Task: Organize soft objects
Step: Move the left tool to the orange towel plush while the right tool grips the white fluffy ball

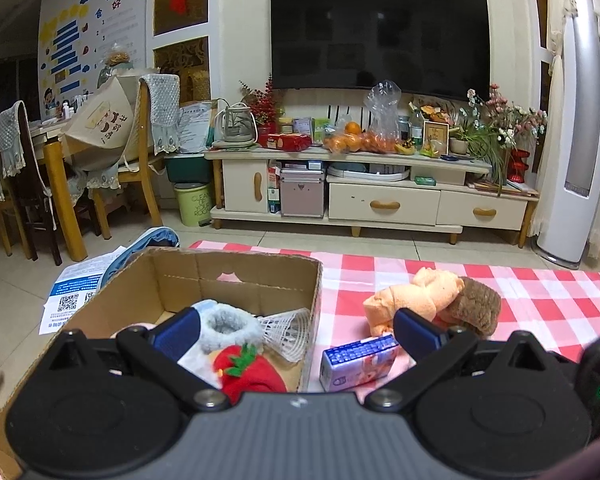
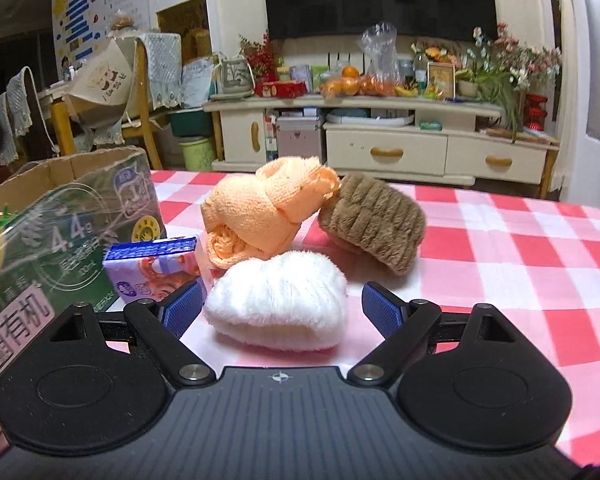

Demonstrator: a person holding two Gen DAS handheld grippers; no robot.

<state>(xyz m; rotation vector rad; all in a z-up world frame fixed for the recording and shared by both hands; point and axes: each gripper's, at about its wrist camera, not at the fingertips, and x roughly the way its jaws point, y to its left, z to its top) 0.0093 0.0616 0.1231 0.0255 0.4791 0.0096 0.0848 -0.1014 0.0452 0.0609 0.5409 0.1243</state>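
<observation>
White fluff sits right between the spread fingers of the right gripper (image 2: 282, 309): the white plush piece (image 2: 276, 300) lies on the checked cloth (image 2: 520, 240), not yet pinched. Best to close low across its middle, then lift clear toward the cardboard box (image 1: 236, 276) to the left. Ahead of it lie one orange towel (image 2: 268, 208) and one brown plush piece (image 2: 374, 226); one tissue pack (image 2: 156, 268) front-left. Left gripper (image 1: 292, 334) gapes empty over the box
</observation>
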